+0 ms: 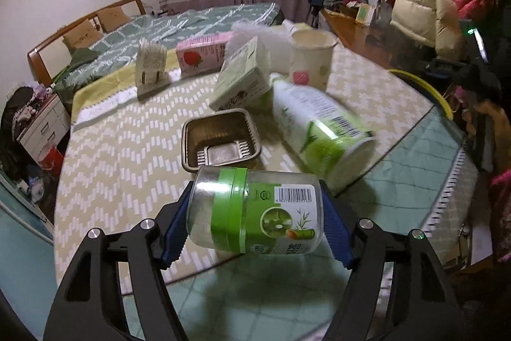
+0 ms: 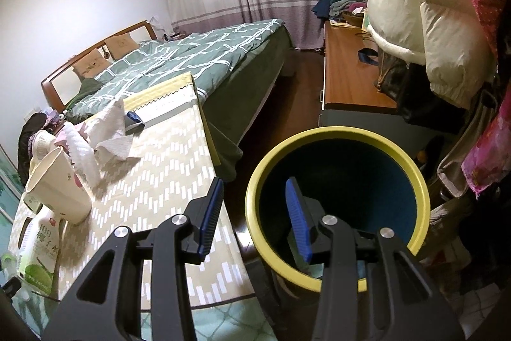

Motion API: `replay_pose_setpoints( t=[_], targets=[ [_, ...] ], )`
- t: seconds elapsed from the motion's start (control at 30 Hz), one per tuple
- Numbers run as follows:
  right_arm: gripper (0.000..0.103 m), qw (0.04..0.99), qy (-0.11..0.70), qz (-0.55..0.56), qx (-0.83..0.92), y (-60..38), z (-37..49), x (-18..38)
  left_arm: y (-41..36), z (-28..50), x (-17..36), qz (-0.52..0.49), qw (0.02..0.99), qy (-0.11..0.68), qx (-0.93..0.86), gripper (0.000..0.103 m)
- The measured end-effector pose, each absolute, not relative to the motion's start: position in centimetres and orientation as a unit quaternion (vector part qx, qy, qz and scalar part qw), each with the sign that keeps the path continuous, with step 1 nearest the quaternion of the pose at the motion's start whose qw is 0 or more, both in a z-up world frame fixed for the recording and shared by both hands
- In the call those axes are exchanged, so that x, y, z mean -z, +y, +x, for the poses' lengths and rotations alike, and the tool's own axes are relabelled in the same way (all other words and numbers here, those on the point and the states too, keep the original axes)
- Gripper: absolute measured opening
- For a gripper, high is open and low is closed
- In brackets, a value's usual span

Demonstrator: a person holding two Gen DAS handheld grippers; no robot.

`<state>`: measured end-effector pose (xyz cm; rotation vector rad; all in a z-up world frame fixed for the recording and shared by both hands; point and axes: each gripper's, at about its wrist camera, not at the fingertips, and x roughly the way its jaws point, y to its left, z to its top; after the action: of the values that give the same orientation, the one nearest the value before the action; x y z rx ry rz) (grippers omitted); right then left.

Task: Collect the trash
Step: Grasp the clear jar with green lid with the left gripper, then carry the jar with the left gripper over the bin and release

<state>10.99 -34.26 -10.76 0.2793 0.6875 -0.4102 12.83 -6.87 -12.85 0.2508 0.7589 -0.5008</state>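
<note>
The left gripper (image 1: 255,213) clamps a clear jar (image 1: 255,211) with a green band, lying sideways between the blue pads (image 1: 174,232), one pad on each end; held crosswise like this it appears lifted clear of the table (image 1: 105,168), probably ready to carry to the bin. Just beyond it sits a brown tray (image 1: 220,143), and beside that a white-and-green bottle (image 1: 319,130) lies on its side; farther back stand a green carton (image 1: 242,75), a paper cup (image 1: 311,59), a pink carton (image 1: 201,53) and a small pale carton (image 1: 151,66), all trash not yet collected; behind the table is the bed (image 1: 191,24).

The right gripper (image 2: 255,219) hangs with its fingers wide apart and nothing between them, one finger over the table edge and the other over the yellow-rimmed bin (image 2: 255,178); the bin stands on the floor just beside the table, likely so items can be dropped straight in. Crumpled tissue (image 2: 108,130) lies farther along the table.
</note>
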Motion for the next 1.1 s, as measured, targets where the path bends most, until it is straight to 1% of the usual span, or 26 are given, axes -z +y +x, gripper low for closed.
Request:
replay_pose_setpoints(
  t=[0.17, 0.27, 0.33, 0.43, 0.6, 0.9, 1.1],
  targets=[
    [0.039, 0.915, 0.323, 0.134, 0.203, -34.3, 9.9, 10.2, -8.0, 10.2, 8.9, 0.114, 0.902, 0.331, 0.254, 0.071],
    [0.040, 0.916, 0.315, 0.129, 0.212, -34.6, 8.8, 9.6, -10.0, 9.6, 6.7, 0.105, 0.904, 0.315, 0.270, 0.071],
    [0.044, 0.916, 0.309, 0.124, 0.223, -35.0, 7.9, 9.2, -12.0, 9.6, 5.7, 0.094, 0.900, 0.312, 0.289, 0.071],
    [0.045, 0.915, 0.299, 0.121, 0.242, -35.9, 6.4, 8.6, -15.2, 10.4, 5.2, 0.087, 0.893, 0.317, 0.309, 0.071],
    [0.045, 0.911, 0.283, 0.116, 0.278, -37.8, 3.8, 7.9, -22.5, 12.5, 6.1, 0.086, 0.867, 0.344, 0.351, 0.071],
    [0.045, 0.902, 0.270, 0.131, 0.311, -41.6, 0.8, 8.0, -37.0, 15.8, 9.2, 0.128, 0.835, 0.363, 0.394, 0.072],
    [0.046, 0.897, 0.271, 0.138, 0.320, -43.5, 0.0, 8.4, -44.6, 17.7, 12.1, 0.162, 0.818, 0.386, 0.394, 0.072]
  ],
)
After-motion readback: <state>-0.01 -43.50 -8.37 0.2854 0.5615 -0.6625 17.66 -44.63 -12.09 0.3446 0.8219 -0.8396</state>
